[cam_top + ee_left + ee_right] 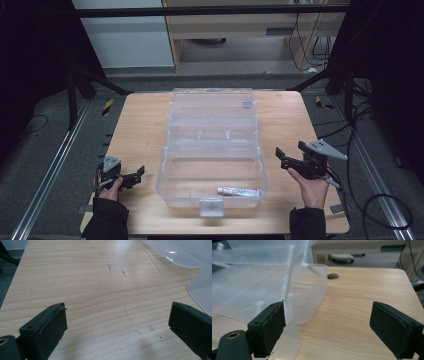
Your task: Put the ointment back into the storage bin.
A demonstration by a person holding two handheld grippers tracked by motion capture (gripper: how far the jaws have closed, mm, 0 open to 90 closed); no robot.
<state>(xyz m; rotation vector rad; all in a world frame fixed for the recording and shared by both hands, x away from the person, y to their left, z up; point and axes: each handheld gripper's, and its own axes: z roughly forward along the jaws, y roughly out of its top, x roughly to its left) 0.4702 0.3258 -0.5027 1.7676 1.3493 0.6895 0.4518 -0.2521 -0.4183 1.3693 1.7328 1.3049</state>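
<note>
Both my claws sit at the near edge with jaws spread wide and nothing between them: the left gripper [134, 176] low over bare wood at the near left, the right gripper [288, 156] at the near right, just beside the clear plastic box [167, 175]. Between them that box stands open on the wooden table [135, 125], its lid tipped toward the far side, and a small white tube [239, 191] lies in its near right corner.
</note>
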